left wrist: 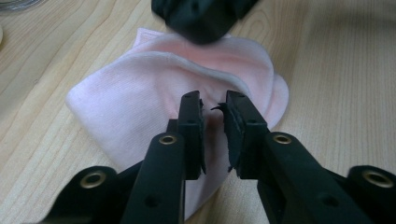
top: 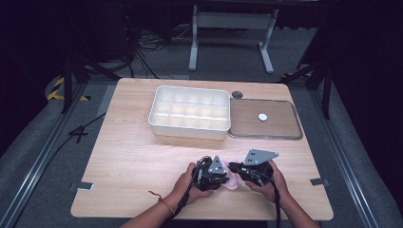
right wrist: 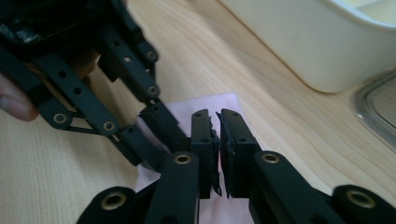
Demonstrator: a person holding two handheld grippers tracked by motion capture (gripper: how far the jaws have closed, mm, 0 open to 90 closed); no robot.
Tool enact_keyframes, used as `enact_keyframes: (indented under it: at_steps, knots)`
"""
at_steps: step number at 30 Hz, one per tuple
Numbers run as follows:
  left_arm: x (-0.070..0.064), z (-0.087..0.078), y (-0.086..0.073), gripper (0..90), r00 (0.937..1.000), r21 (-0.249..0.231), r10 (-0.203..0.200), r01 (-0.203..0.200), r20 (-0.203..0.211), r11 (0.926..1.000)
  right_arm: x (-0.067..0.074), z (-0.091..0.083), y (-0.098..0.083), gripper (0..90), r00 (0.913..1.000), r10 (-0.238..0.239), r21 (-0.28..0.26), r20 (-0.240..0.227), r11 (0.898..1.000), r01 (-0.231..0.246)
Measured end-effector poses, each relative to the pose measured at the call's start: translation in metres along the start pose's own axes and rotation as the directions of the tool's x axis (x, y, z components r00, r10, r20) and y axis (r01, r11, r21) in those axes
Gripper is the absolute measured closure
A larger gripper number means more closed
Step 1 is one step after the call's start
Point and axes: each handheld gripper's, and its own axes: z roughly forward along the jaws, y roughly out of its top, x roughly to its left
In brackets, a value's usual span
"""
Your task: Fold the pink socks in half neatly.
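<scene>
A soft pink cloth (top: 234,183) lies folded on the wooden table near its front edge, between my two grippers. In the left gripper view the pink cloth (left wrist: 130,107) bulges up in loose layers. My left gripper (left wrist: 212,100) hovers low over it, its jaws a narrow gap apart with cloth showing behind the gap. My right gripper (right wrist: 214,114) has its jaws almost together, a sliver of the pink cloth (right wrist: 224,101) pinched between the pads. The two tools face each other, left gripper (top: 224,178) and right gripper (top: 235,167) nearly touching. My left gripper's fingers (right wrist: 159,122) reach in from the left.
A white compartment tray (top: 190,130) stands at the table's centre back, and its wall (right wrist: 317,51) rises close by in the right gripper view. Right of it lies a clear lid (top: 294,128) with a small white disc (top: 262,116). A dark round cap (top: 237,94) sits behind.
</scene>
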Motion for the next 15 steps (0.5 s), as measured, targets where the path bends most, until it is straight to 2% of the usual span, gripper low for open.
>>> enact_keyframes:
  at_steps: [3, 6, 8, 9, 10, 11, 12, 13, 15]
  knots:
    - [0.002, -0.005, -0.002, 69.0, 0.9998, -0.022, -0.019, 0.019, 0.006, 0.9996, 0.004, 0.01, -0.003, 83.7, 0.9996, -0.029, 0.045, -0.002, 0.999, 0.029]
    - [0.006, -0.017, -0.006, 64.0, 0.9993, -0.044, -0.038, 0.038, 0.005, 0.9983, 0.002, 0.014, -0.009, 83.5, 0.9999, -0.016, 0.077, 0.002, 0.997, 0.016]
    - [0.01, -0.028, -0.009, 61.9, 0.9979, -0.069, -0.065, 0.064, -0.011, 0.9956, 0.001, 0.016, -0.011, 83.4, 0.9998, -0.021, 0.095, 0.008, 0.995, 0.02]
    - [0.01, -0.028, -0.009, 60.7, 0.9979, -0.069, -0.065, 0.064, -0.011, 0.9956, 0.001, 0.016, -0.011, 83.4, 0.9998, -0.021, 0.095, 0.008, 0.995, 0.02]
    - [0.015, -0.034, -0.013, 59.0, 0.995, -0.079, -0.096, 0.093, -0.029, 0.9925, 0.0, 0.017, -0.013, 83.5, 0.9998, -0.018, 0.111, 0.011, 0.994, 0.016]
    - [0.015, -0.034, -0.013, 57.6, 0.995, -0.079, -0.096, 0.093, -0.029, 0.9925, 0.0, 0.017, -0.013, 83.5, 0.9998, -0.018, 0.111, 0.011, 0.994, 0.016]
    - [0.021, -0.035, -0.018, 56.5, 0.9924, -0.058, -0.112, 0.109, -0.051, 0.9923, -0.002, 0.019, -0.015, 83.2, 0.9996, -0.022, 0.125, 0.019, 0.992, 0.02]
    - [0.023, -0.034, -0.021, 56.0, 0.9889, -0.058, -0.141, 0.138, -0.048, 0.9888, -0.002, 0.019, -0.016, 83.3, 0.9995, -0.023, 0.123, 0.021, 0.992, 0.02]
    - [0.024, -0.032, -0.023, 54.3, 0.9874, -0.056, -0.15, 0.147, -0.051, 0.9876, -0.002, 0.02, -0.017, 83.5, 0.9998, -0.008, 0.12, 0.018, 0.993, 0.006]
